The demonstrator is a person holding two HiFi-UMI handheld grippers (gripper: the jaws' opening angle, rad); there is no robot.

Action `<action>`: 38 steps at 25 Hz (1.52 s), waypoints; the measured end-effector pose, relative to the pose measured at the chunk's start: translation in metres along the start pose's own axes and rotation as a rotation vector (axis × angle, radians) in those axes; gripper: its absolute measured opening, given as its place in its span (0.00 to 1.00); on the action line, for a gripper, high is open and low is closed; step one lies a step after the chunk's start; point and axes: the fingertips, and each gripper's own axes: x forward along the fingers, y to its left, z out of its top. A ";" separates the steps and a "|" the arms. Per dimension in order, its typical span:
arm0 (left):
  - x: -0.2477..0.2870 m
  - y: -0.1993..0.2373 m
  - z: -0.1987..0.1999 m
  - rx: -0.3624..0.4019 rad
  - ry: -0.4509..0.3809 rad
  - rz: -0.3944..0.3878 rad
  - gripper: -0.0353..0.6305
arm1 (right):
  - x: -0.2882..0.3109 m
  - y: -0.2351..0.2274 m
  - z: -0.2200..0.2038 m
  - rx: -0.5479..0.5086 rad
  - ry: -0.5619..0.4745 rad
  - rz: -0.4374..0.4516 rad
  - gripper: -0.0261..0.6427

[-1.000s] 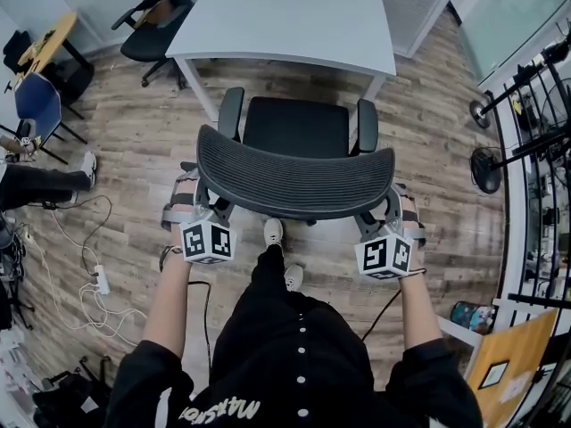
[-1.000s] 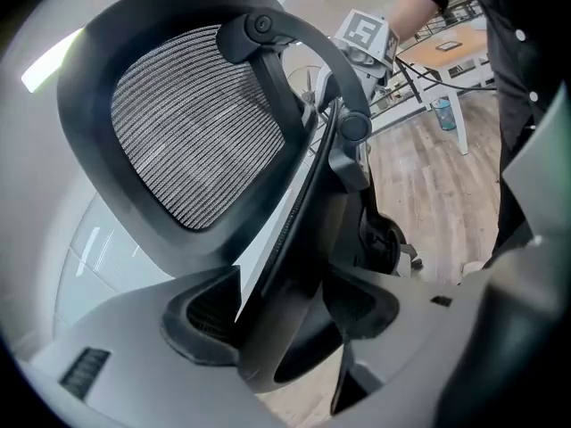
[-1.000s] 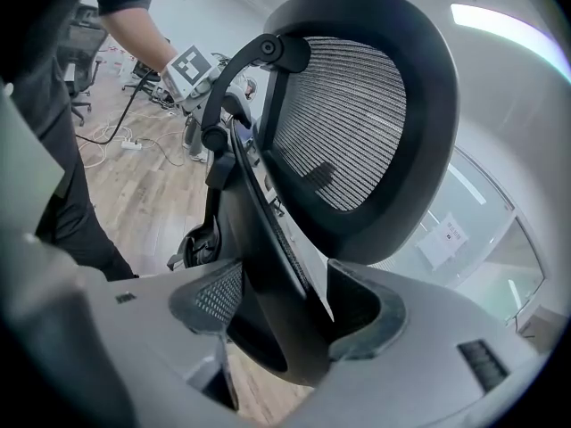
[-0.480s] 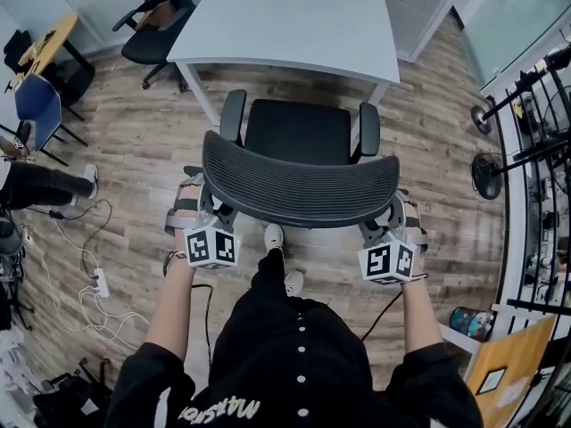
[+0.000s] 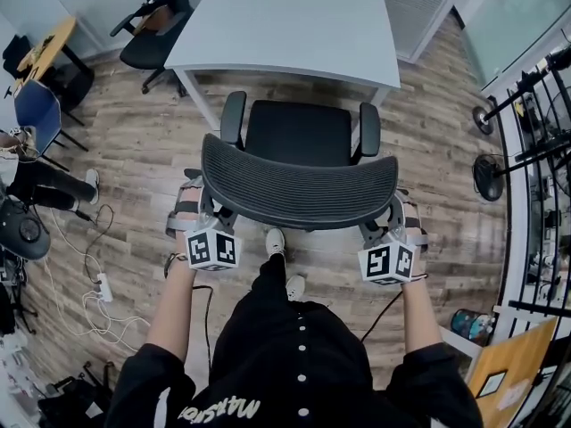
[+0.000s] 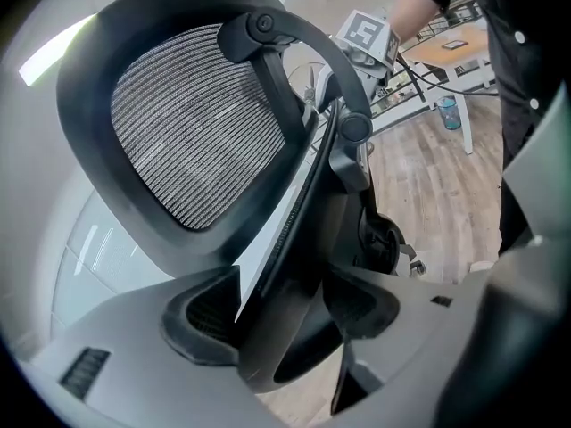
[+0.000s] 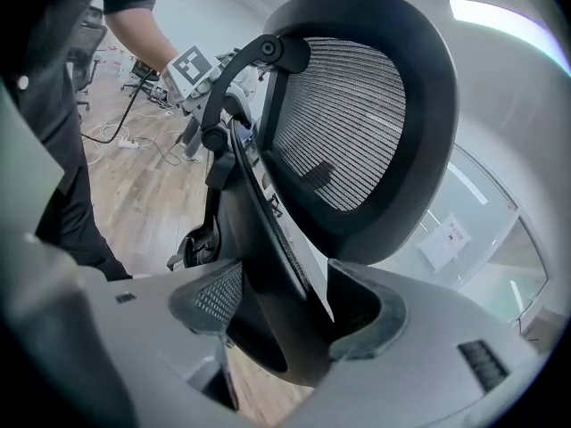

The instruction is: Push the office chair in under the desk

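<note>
A black office chair (image 5: 299,132) with a mesh backrest (image 5: 299,185) stands on the wood floor, its seat facing the white desk (image 5: 294,20) just beyond it. The armrests sit a little short of the desk's front edge. My left gripper (image 5: 205,219) is shut on the backrest's left rim, and my right gripper (image 5: 391,226) is shut on its right rim. In the left gripper view the black frame edge fills the left gripper (image 6: 285,315), with the mesh (image 6: 192,123) above. In the right gripper view the rim sits the same way in the right gripper (image 7: 285,315).
The desk's legs (image 5: 201,96) flank the opening ahead of the chair. Another black chair (image 5: 152,25) stands at back left, near a blue chair (image 5: 36,105). A person's legs (image 5: 49,181) and floor cables with a power strip (image 5: 101,283) lie left. Fans (image 5: 486,168) and a rack stand right.
The chair, held by both grippers, has edged slightly toward the desk. The legs of the person at the left have shifted, and a round dark object has come into view there.
</note>
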 end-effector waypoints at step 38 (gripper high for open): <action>0.061 0.039 0.001 -0.011 0.022 0.009 0.50 | 0.061 -0.050 -0.007 0.006 -0.003 0.011 0.50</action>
